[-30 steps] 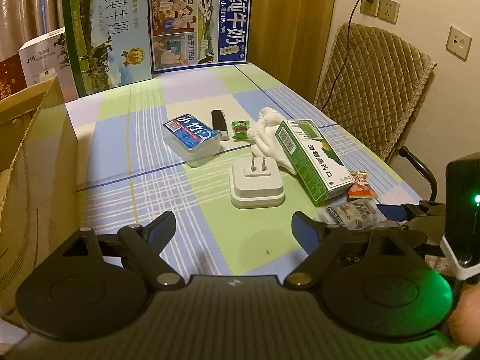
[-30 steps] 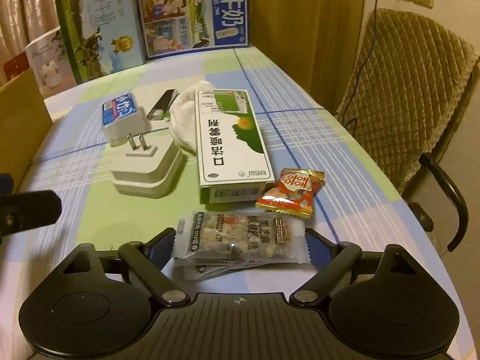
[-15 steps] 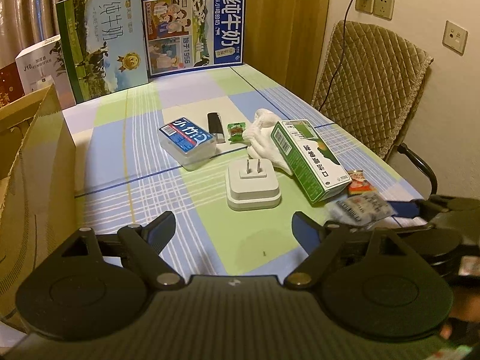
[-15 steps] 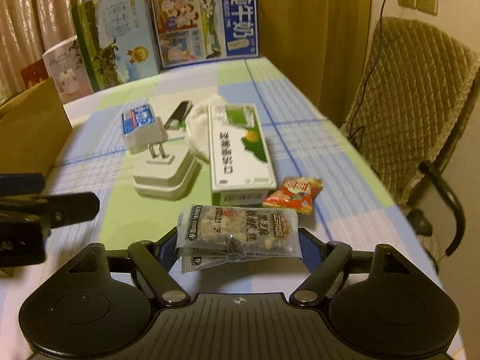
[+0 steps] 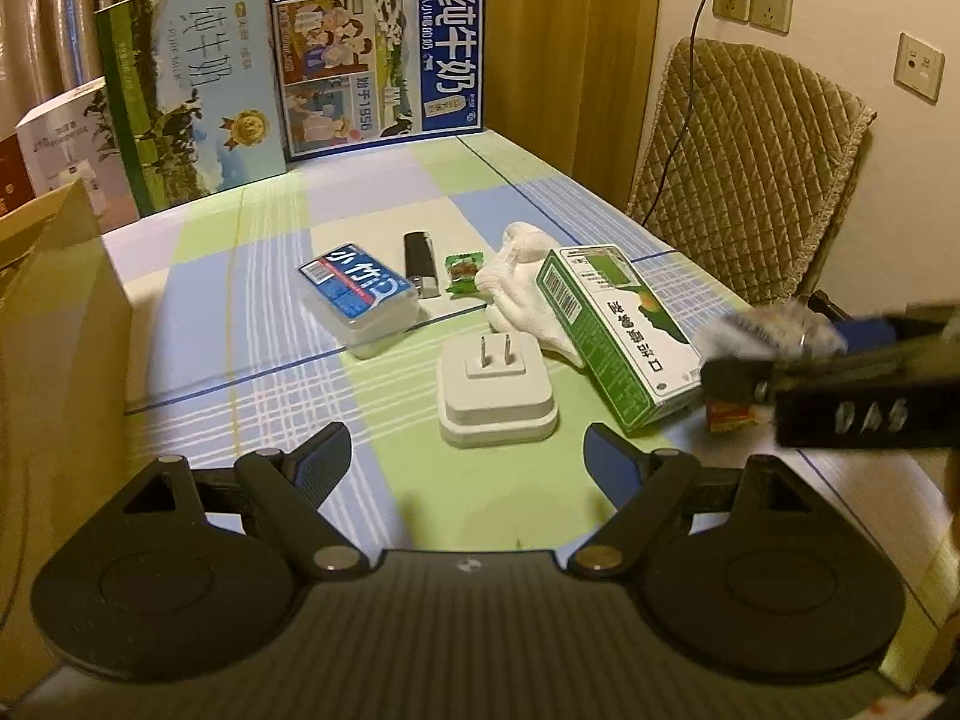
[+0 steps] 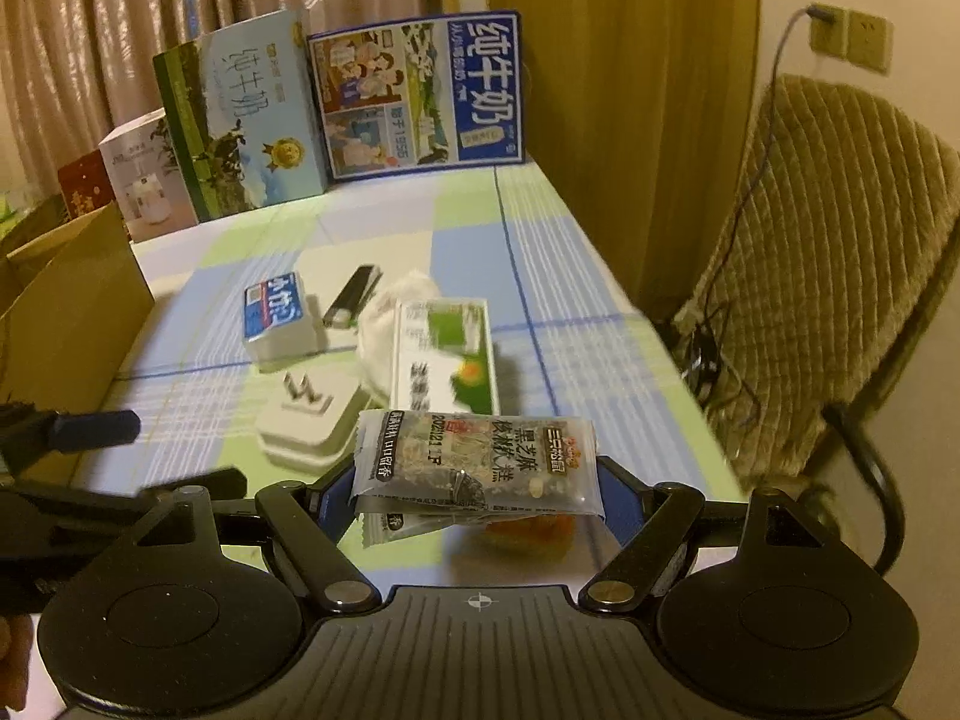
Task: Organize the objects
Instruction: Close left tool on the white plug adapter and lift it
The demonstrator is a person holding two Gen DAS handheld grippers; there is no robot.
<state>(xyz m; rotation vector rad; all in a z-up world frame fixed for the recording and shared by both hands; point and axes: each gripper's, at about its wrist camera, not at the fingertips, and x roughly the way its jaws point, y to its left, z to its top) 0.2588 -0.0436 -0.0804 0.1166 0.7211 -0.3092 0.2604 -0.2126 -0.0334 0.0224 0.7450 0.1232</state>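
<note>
The right gripper (image 6: 477, 495) is closed on a clear snack packet (image 6: 474, 461) with black print, held by its two side edges and raised clear of the checked tablecloth (image 6: 540, 276). A second packet edge shows just beneath the first; whether it is also clamped cannot be determined. An orange wrapper (image 6: 528, 531) lies on the cloth below the packet, blurred.

The left gripper (image 5: 467, 450) has its jaws spread wide with nothing between them, low over the cloth near the table's front edge.

Items on the table, from the left wrist view:
- White plug adapter (image 5: 497, 390), prongs up, directly ahead of the left gripper.
- Green and white carton (image 5: 612, 330), lying flat, just right of the adapter.
- White cloth (image 5: 516, 276), touching the carton's far end.
- Blue-lidded plastic box (image 5: 360, 294), left of the cloth.
- Black lighter (image 5: 420, 261) and green candy (image 5: 463, 269), between box and cloth.

A cardboard box (image 5: 54, 324) stands at the left edge. Two milk cartons (image 5: 384, 66) stand upright at the far end.
</note>
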